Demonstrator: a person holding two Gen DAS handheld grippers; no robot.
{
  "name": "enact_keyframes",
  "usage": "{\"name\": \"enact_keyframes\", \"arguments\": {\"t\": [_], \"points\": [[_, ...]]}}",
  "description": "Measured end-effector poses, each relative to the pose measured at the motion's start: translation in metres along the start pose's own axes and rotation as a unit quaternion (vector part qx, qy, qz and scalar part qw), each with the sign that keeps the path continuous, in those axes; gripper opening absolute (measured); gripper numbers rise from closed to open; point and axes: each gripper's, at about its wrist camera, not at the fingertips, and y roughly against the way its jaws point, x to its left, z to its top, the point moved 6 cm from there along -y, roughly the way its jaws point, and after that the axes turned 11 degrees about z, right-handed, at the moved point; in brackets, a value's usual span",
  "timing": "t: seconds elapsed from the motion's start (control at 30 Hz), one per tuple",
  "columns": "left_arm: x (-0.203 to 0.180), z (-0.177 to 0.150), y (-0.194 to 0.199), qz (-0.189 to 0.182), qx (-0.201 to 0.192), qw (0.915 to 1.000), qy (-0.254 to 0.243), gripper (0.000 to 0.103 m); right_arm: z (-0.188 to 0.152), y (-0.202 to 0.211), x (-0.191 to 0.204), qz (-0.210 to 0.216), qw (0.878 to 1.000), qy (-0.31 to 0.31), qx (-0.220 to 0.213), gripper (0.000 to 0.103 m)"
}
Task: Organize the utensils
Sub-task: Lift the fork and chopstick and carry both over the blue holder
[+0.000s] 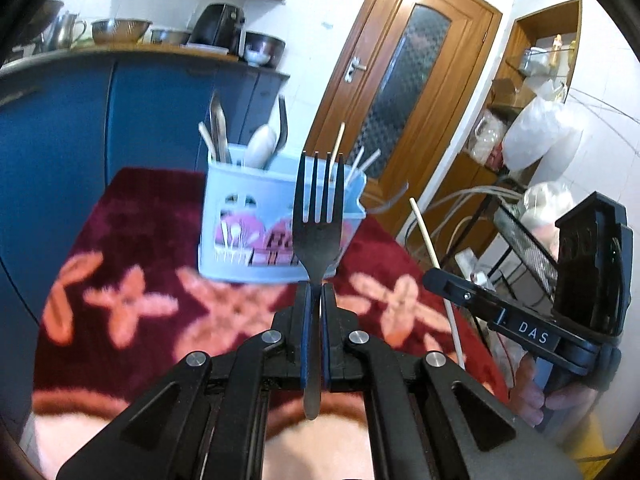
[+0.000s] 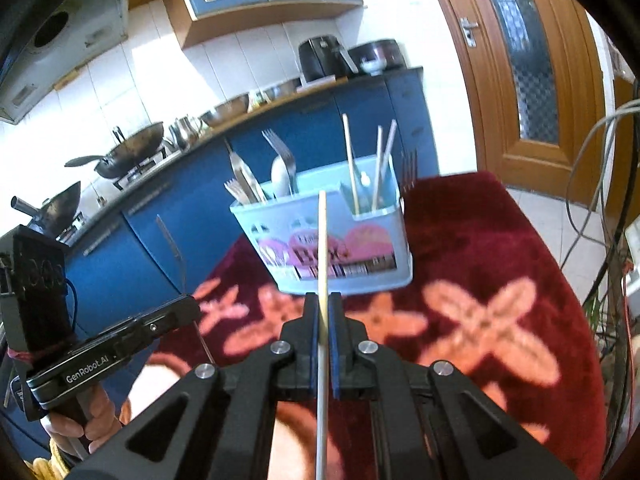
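We've got a dark metal fork pinched by its neck in our left gripper, jaws squeezed tight on it, four tines standing up and the handle end poking down behind the blue pads. Over in our right gripper a pale chopstick is clamped just as narrowly, running straight up through the pads, its tip rising in front of the holder. Both utensils are lifted clear of the cloth. Ahead of us stands the pale blue utensil holder, pink pictures on its front wall, sitting on the dark red floral table cover. Its larger compartment on the left carries forks, a white spoon and what looks like tongs, all upright or leaning; the smaller compartment on the right holds several chopsticks standing at angles. From the left view the fork head overlaps the holder's front, so part of the wall is hidden. Behind, blue cabinets run under a counter with steel bowls, a wok and a black air fryer. A wooden door with patterned glass stands to the right.
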Motion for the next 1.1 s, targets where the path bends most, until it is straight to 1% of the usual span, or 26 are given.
{"name": "enact_keyframes", "arguments": {"t": [0.2, 0.4, 0.57, 0.7, 0.9, 1.1], "points": [[0.0, 0.033, 0.003, 0.008, -0.031, 0.9995, -0.001, 0.002, 0.024, 0.001, 0.001, 0.004, 1.0, 0.005, -0.027, 0.006], [0.0, 0.071, 0.0, 0.027, -0.064, 0.9975, -0.009, 0.002, 0.047, -0.004, -0.001, 0.006, 0.999, 0.009, -0.05, 0.006], [0.001, 0.105, -0.007, 0.042, -0.092, 0.9948, -0.011, 0.002, 0.062, -0.012, -0.005, 0.007, 0.998, 0.006, -0.063, 0.006], [0.002, 0.135, -0.016, 0.065, -0.122, 0.9901, -0.024, 0.002, 0.071, -0.021, -0.009, 0.011, 0.997, 0.007, -0.07, 0.006], [0.009, 0.16, -0.038, 0.086, -0.142, 0.9856, -0.031, 0.002, 0.078, -0.035, -0.018, 0.017, 0.997, 0.002, -0.077, 0.006], [0.016, 0.163, -0.066, 0.099, -0.142, 0.9842, -0.037, 0.002, 0.095, -0.048, -0.025, 0.012, 0.996, 0.009, -0.093, 0.006]]}}
